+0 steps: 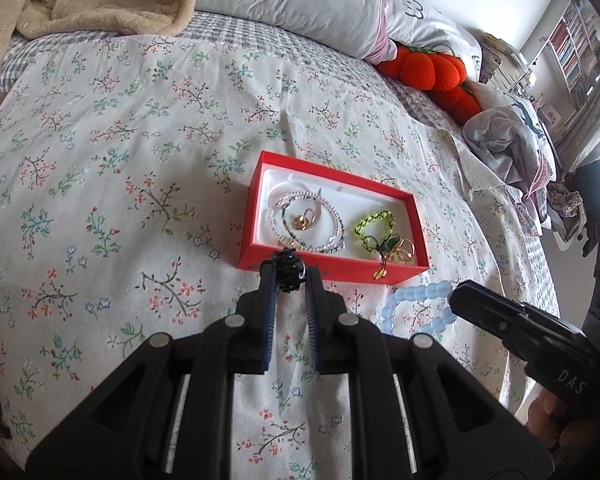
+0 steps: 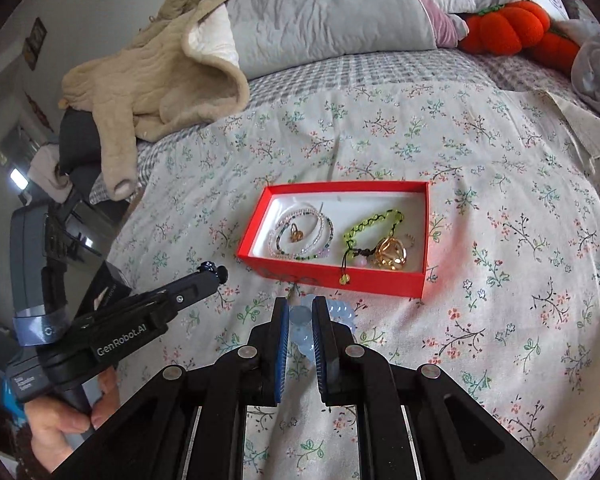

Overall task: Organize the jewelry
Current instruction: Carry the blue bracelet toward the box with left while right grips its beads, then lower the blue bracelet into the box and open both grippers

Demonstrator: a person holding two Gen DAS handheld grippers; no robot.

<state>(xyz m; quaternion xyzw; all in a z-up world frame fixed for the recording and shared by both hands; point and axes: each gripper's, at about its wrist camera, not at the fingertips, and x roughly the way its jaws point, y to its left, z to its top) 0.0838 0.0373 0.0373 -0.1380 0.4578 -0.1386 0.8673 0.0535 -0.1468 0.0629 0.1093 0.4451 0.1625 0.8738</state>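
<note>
1. My left gripper is clamped on a small black ribbed bead bracelet bunched at its fingertips; it hangs just short of the near wall of the red jewelry box, which sits at about 12 o'clock from me on the floral bedspread.
2. My right gripper is pinched on the pale blue bead bracelet; its loop spills out past both fingers, and the box lies ahead at 12 to 1 o'clock.
3. Already in the box: a coil of clear and green beaded strands with a small gold piece at the 9 o'clock end; a lime-green braided cord bracelet and a gold openwork ball at the 3 o'clock end.
4. I judge the task mostly done; what is left is these two held bracelets, neither yet over the tray.
5. I see no other loose jewelry on the bedspread.
</note>
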